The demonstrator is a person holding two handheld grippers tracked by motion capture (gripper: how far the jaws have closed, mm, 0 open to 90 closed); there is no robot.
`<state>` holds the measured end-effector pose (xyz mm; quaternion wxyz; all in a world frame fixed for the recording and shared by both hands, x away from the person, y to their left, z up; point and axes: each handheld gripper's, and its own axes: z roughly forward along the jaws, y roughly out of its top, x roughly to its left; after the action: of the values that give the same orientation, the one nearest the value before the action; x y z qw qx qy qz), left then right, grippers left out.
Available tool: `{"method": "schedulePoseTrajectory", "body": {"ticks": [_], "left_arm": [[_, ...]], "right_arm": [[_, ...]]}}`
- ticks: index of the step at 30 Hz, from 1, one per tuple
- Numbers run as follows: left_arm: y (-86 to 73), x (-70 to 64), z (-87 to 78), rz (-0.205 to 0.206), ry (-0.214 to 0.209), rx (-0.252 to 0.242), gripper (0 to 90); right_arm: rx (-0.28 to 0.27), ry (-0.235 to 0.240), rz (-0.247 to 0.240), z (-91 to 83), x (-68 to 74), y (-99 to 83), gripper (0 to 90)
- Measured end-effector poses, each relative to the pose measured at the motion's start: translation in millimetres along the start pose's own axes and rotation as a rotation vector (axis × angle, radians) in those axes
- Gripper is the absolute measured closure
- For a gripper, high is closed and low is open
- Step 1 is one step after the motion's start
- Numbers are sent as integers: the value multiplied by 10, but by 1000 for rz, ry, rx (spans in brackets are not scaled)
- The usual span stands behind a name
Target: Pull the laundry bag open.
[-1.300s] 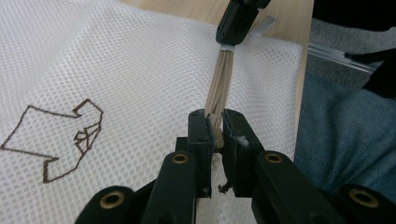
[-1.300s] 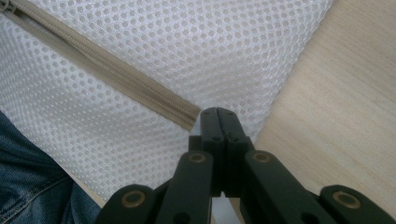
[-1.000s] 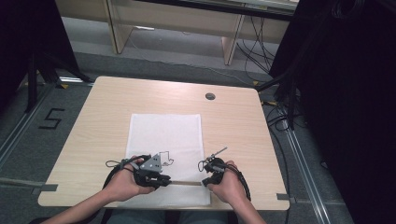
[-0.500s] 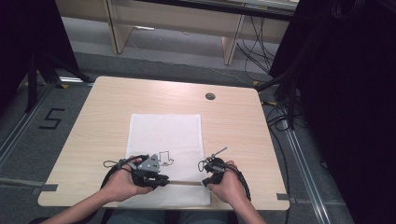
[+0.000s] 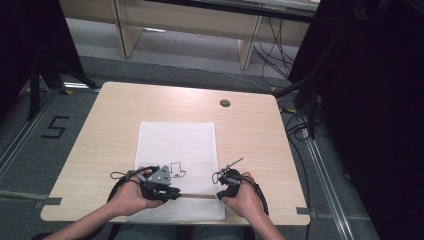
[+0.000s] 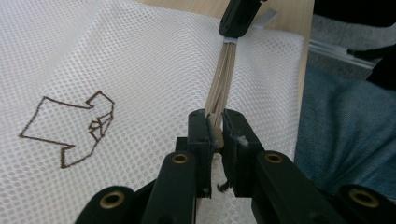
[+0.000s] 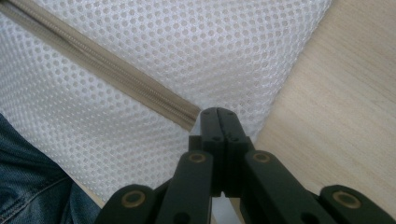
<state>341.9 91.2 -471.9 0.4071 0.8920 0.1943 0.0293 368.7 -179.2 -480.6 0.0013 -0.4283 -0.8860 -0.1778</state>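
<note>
bag point(image 5: 176, 150): soft, light mesh | left gripper point(image 6: 215, 135) clamps zip point(image 7: 116, 74) | right gripper point(image 7: 219, 122) pinches zip end | hold tape, not mesh

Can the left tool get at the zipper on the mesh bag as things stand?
Probably yes: the left tool looks already shut on the beige zipper of the white mesh bag, with nothing between them. The right tool pinches the zipper's other end.

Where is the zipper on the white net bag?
In the high view, the beige zipper runs across the near end of the white mesh bag, stretched between the left gripper and the right gripper, close to the table's front edge.
</note>
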Motion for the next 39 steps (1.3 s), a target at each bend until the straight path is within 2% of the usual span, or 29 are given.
{"method": "schedulePoseTrajectory", "body": {"ticks": [1, 4, 5, 7, 11, 12, 15, 18, 20, 21, 24, 25, 26, 27, 29, 30, 33, 34, 39], "left_arm": [[-14, 5, -17, -12, -3, -3, 815], [-42, 19, -27, 14, -3, 4, 816], [-45, 7, -29, 5, 7, 7, 815], [-43, 4, -32, -11, 1, -6, 816], [-48, 14, -44, -13, 5, 1, 816], [-41, 24, -43, 7, 2, 2, 816], [-46, 16, -45, -9, 3, 2, 816], [-43, 25, -46, 9, 1, 3, 816], [-51, 19, -53, -20, 1, -9, 815], [-58, 27, -62, -9, 7, -7, 816], [-85, 29, -72, -21, 0, -3, 815], [-89, 34, -79, -14, 3, -3, 816], [-90, 31, -81, -27, 4, -6, 815], [-90, 31, -81, -27, 4, -6, 815], [-90, 44, -94, 6, 11, 2, 816], [-98, 39, -96, -18, 7, -2, 816], [-114, 47, -105, -26, -6, -12, 816], [-113, 40, -109, -22, 5, -3, 816], [-111, 36, -110, -18, 3, -3, 815]], "right_arm": [[-1, 1, 0, 1, -1, 1, 900], [2, 5, -2, -3, -3, 0, 900], [1, 5, -2, -3, -3, 0, 900], [0, 2, 4, -1, 0, 2, 900], [1, 4, 0, -3, -2, 0, 900], [3, 5, 0, -3, -3, 1, 900], [2, 6, 7, -3, -2, 1, 900], [3, 2, 7, -1, -1, 2, 900], [1, 5, 9, -2, -3, 1, 900], [-1, 5, 4, 0, -8, -1, 900], [0, 6, 8, -2, -6, 0, 900], [6, 6, 26, -7, 6, -1, 900], [3, 6, 6, -2, -6, 2, 900], [2, 4, 6, 0, -6, 1, 900], [3, 2, 11, -1, 0, 2, 900], [2, 3, 9, -1, -3, 1, 900], [5, 4, 15, -6, 1, 1, 900], [8, 7, 19, -8, 3, 1, 900], [6, 12, 28, -6, 6, -3, 900]]}}
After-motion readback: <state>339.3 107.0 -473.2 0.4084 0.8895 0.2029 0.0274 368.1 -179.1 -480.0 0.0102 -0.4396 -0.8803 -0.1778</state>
